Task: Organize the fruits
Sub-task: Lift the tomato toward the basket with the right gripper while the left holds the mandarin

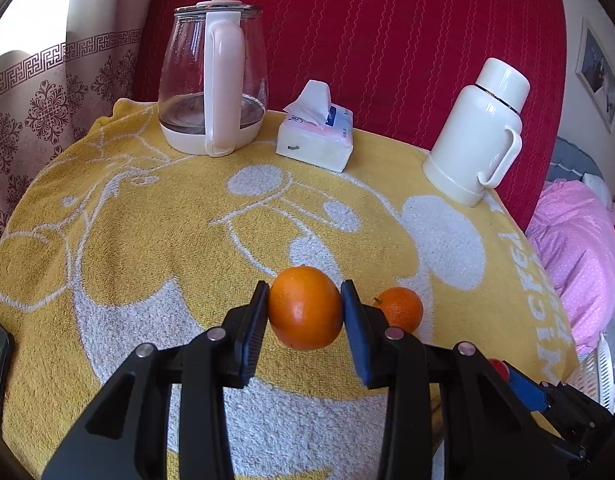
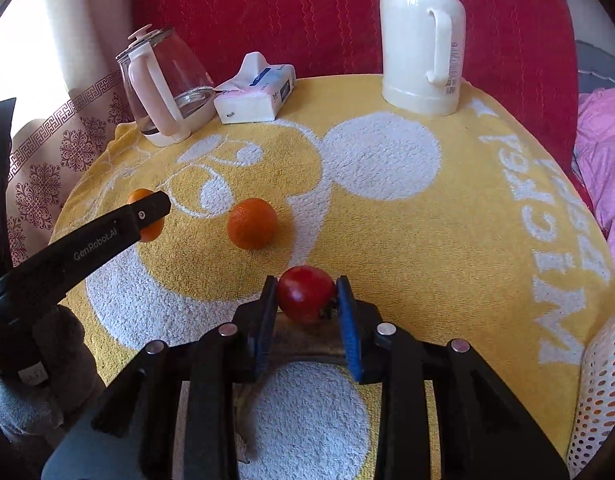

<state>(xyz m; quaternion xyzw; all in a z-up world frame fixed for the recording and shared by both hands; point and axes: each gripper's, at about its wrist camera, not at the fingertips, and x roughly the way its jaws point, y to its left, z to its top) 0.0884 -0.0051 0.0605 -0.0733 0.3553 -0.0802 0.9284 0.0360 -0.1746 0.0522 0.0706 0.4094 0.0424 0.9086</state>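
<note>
Left tongs point(image 1: 305, 312) are clamped on a large orange point(image 1: 305, 307), held clear above the yellow towel point(image 1: 147, 220) covering the surface. A smaller orange point(image 1: 401, 308) rests on the towel just right of the held orange. Right tongs point(image 2: 307, 300) are clamped on a red fruit point(image 2: 305, 293), nearer the viewer than the smaller orange. Beyond the smaller orange, at the towel's far edge, stand a glass kettle point(image 1: 211, 84), a tissue pack point(image 1: 315, 136) and a white flask point(image 1: 479, 132). A white perforated basket point(image 2: 599, 392) sits off the towel's right edge.
</note>
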